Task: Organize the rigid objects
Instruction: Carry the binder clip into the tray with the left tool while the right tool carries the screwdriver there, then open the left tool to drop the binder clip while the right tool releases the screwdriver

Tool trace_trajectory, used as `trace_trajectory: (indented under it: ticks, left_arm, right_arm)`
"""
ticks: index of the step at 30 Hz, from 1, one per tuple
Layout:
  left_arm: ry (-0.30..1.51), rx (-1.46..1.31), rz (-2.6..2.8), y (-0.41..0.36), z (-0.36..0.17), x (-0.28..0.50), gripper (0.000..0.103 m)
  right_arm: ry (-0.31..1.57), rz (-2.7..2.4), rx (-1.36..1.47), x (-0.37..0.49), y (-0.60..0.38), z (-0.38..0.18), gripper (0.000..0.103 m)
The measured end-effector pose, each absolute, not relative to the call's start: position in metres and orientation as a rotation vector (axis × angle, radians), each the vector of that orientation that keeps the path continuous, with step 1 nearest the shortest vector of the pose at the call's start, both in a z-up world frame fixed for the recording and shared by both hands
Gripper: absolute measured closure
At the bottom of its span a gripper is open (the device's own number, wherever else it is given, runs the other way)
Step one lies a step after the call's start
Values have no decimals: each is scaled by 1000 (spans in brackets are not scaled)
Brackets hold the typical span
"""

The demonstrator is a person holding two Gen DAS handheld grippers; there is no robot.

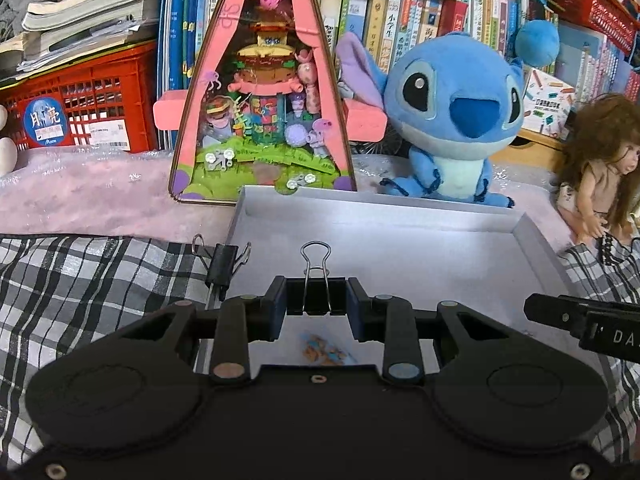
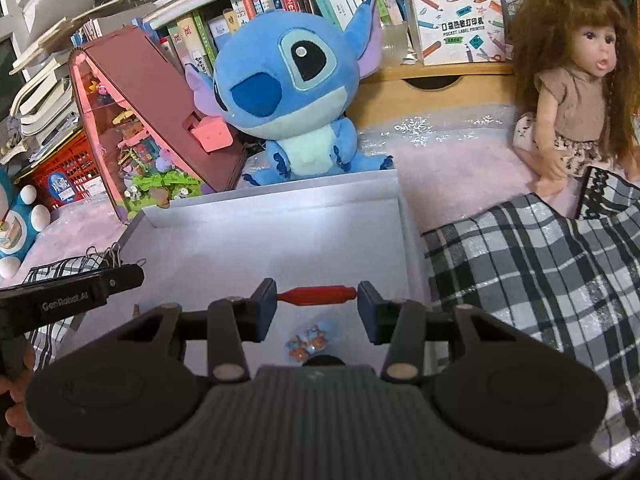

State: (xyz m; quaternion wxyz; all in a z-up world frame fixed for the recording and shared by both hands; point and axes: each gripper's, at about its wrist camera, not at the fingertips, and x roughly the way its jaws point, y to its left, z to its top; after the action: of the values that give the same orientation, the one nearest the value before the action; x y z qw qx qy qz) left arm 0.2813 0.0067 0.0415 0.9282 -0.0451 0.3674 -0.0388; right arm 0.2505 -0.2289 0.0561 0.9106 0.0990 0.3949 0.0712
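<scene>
**Two loaded grippers poised over the white tray**

The left gripper (image 1: 316, 300) is clenched on a black binder clip (image 1: 316, 298), its pads pressing the clip's two ends so that the body runs crosswise between the jaws and the wire handles (image 1: 316, 258) stand up and away from the camera. The right gripper (image 2: 316, 300) grasps a red cylindrical piece (image 2: 316, 295) by its two ends, the long axis lying straight across from one pad to the other. Both loads hang over the near part of the shallow white tray (image 1: 400, 202), which sits on a plaid cloth (image 1: 80, 280) with a pink fleece beyond it, so the drop zone for each lies directly below and slightly ahead of the fingertips.

Side by side over the tray, the right gripper's finger intrudes at the right edge of the left wrist view and the left gripper's finger crosses the left edge of the right wrist view; each hand seems best placed to release on its own half. A small pile of orange and blue bits (image 2: 308, 344) already rests on the tray floor below and between the right gripper's fingers. A second black binder clip (image 1: 222, 266) is at the tray's left rim, just beside the left gripper's finger; whether it bites the wall or merely leans there cannot be told. More clips (image 2: 110, 254) cluster on the cloth beyond that rim.

A Stitch plush (image 1: 452, 120), a pink triangular diorama (image 1: 264, 92) and a long-haired doll (image 2: 572, 92) sit behind the tray, well apart from it
</scene>
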Motion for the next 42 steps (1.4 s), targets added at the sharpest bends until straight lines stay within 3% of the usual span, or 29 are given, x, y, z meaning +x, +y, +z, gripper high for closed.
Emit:
trace_trajectory:
  ticks: [37,39,40,42]
  left_arm:
    - [756,12,-51,-8,16,288,73]
    - [752,10,-48,-8,17,286,68]
    - [745,13,-47,-8,18,284,62]
    - [731,25,-45,-8,21,281,60]
  right_arm:
    - [801,118,88,255,-217,25,51]
    - [798,117,91,254,-218,25,43]
    - [796,118,94,253,-219,26,42]
    - [792,122,103,252,-220,26,41]
